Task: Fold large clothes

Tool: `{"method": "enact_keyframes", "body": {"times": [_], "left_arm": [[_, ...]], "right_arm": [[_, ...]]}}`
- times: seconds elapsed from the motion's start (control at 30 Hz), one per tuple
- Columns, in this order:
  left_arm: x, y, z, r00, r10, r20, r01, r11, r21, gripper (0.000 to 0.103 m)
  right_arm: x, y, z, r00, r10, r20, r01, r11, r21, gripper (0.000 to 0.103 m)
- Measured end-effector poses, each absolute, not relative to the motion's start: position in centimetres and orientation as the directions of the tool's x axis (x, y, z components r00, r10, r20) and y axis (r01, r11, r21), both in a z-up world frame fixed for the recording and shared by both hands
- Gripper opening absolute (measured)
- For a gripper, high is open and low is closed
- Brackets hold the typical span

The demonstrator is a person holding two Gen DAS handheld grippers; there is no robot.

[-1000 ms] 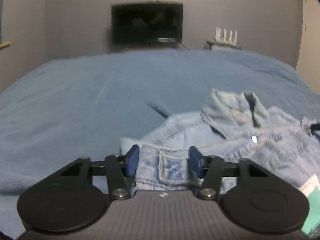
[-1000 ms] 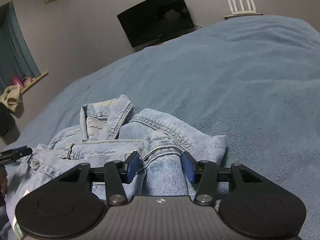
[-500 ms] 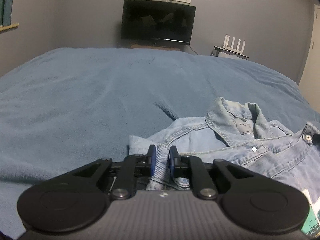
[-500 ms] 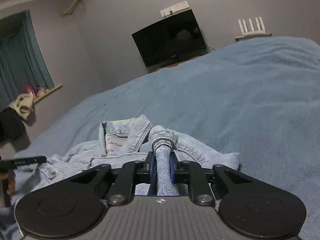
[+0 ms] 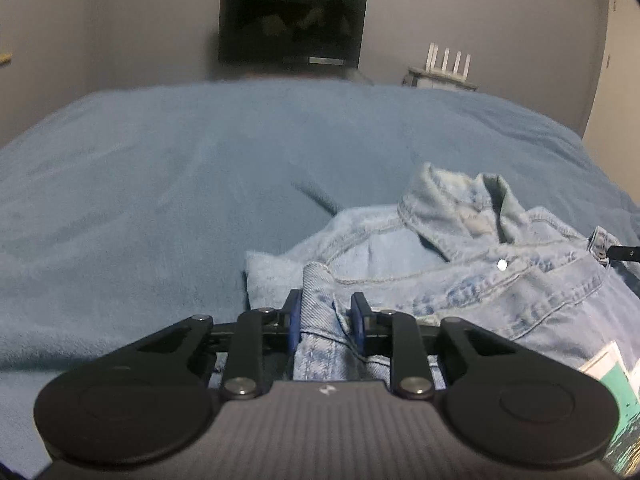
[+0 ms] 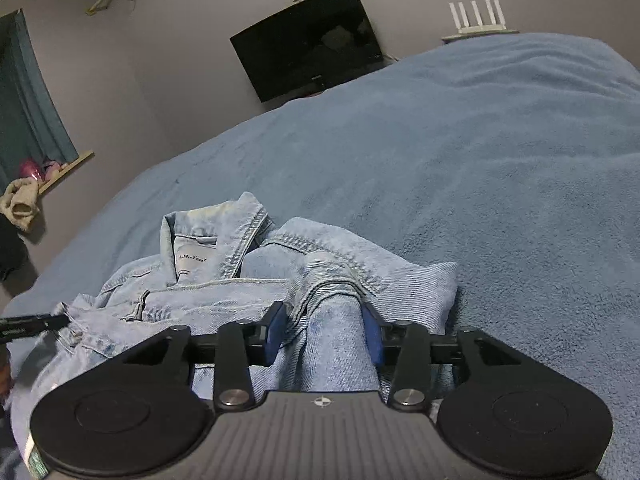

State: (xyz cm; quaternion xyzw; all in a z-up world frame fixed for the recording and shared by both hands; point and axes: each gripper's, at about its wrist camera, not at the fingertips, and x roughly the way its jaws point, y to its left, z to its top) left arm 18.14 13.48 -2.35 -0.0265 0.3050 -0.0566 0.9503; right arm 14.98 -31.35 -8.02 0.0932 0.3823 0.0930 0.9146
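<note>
I see a wide blue blanket (image 6: 480,160) under dim light, grey walls (image 6: 180,40), a dark TV (image 6: 308,56), a white router (image 6: 476,16) on a shelf, and teal curtains (image 6: 28,108).

My jacket (image 5: 460,276) is light blue denim with darker blue patches, pale stitching, a white label (image 6: 192,258) inside the collar and a shiny silver button (image 5: 501,265). It lies on a plain blue fuzzy blanket (image 5: 200,184) in front of a grey wall (image 5: 500,12) with a black TV (image 5: 292,26) and a white router (image 5: 448,58). My left gripper (image 5: 326,320) and right gripper (image 6: 324,332) are black with dark blue pads (image 5: 295,320).
</note>
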Motion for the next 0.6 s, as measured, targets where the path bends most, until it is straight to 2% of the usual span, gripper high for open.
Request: {"method": "enact_keyframes", "body": {"times": [0.03, 0.17, 0.33, 0.43, 0.5, 0.57, 0.6], "left_arm": [[17.9, 13.3, -2.1, 0.826, -0.107, -0.553, 0.080, 0.994, -0.073, 0.021], [18.1, 13.0, -1.6, 0.859, -0.043, -0.511, 0.015, 0.998, -0.060, 0.021], [20.4, 12.0, -4.1, 0.800, 0.061, -0.596, -0.031, 0.998, 0.061, 0.024], [20.5, 11.5, -4.4, 0.794, 0.116, -0.597, -0.058, 0.992, 0.114, 0.036], [20.3, 11.2, -3.7, 0.787, 0.162, -0.595, -0.081, 0.984, 0.161, 0.058], [19.6, 11.3, -2.7, 0.786, 0.181, -0.591, -0.079, 0.978, 0.194, 0.066], [19.0, 11.4, -2.3, 0.791, 0.174, -0.587, -0.070, 0.978, 0.196, 0.067]], "right_arm": [[14.6, -31.1, -7.6, 0.709, 0.235, -0.665, -0.110, 0.968, 0.225, 0.024], [13.6, -30.5, -5.8, 0.796, 0.177, -0.579, -0.100, 0.982, 0.163, 0.019], [14.4, -29.6, -8.1, 0.753, 0.074, -0.654, -0.071, 0.997, 0.031, 0.022], [14.7, -30.0, -8.8, 0.746, 0.040, -0.665, -0.039, 0.999, 0.016, 0.029], [14.5, -30.3, -8.6, 0.755, 0.008, -0.655, -0.014, 1.000, -0.004, 0.042], [14.3, -30.8, -8.3, 0.754, 0.014, -0.656, -0.002, 1.000, 0.019, 0.043], [14.0, -30.7, -8.0, 0.759, 0.004, -0.651, 0.007, 1.000, 0.014, 0.044]]}}
